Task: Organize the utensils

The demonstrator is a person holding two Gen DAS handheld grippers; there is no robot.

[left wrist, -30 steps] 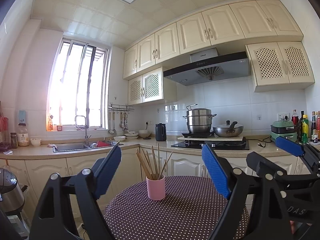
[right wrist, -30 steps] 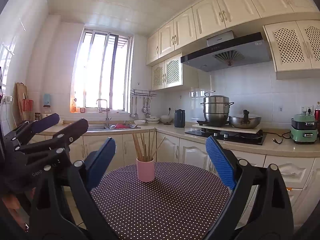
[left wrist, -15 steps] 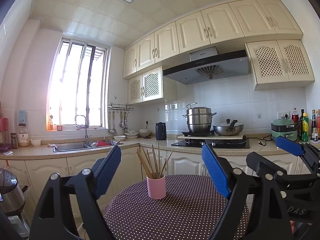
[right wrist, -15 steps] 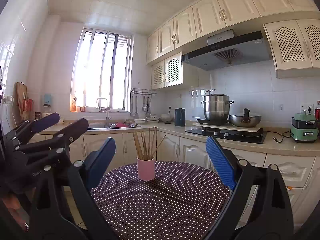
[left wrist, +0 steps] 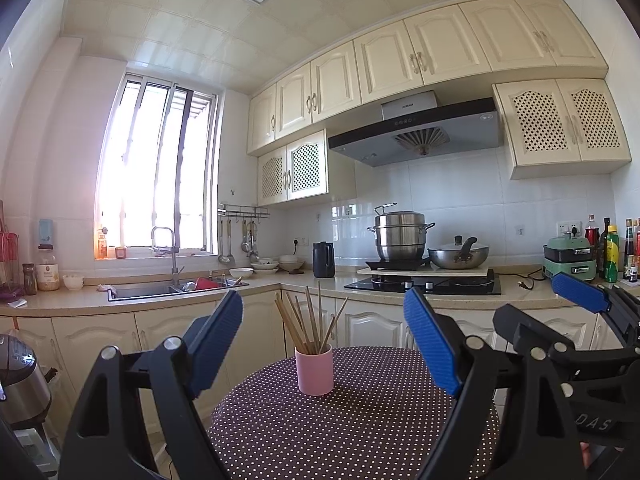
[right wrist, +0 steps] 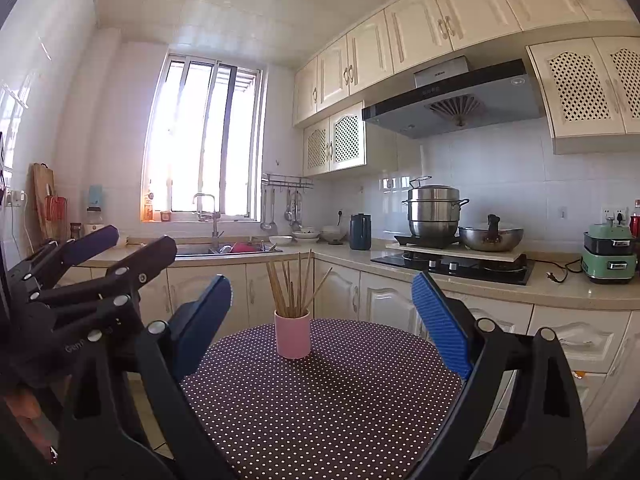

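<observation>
Both tools are level and wide open with nothing between their pads: the left tool and the right tool each frame the pink cup of chopsticks, which stands upright on the dotted surface, well ahead, apparently lined up for a reach.

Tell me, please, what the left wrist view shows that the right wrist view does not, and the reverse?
Only the left wrist view shows the row of sauce bottles at the counter's right end and the steel appliance low on the left. Only the right wrist view shows the wooden cutting board leaning on the left wall. Both share the pink cup of chopsticks on the dotted table, and both show the left gripper and right gripper open and empty.
</observation>
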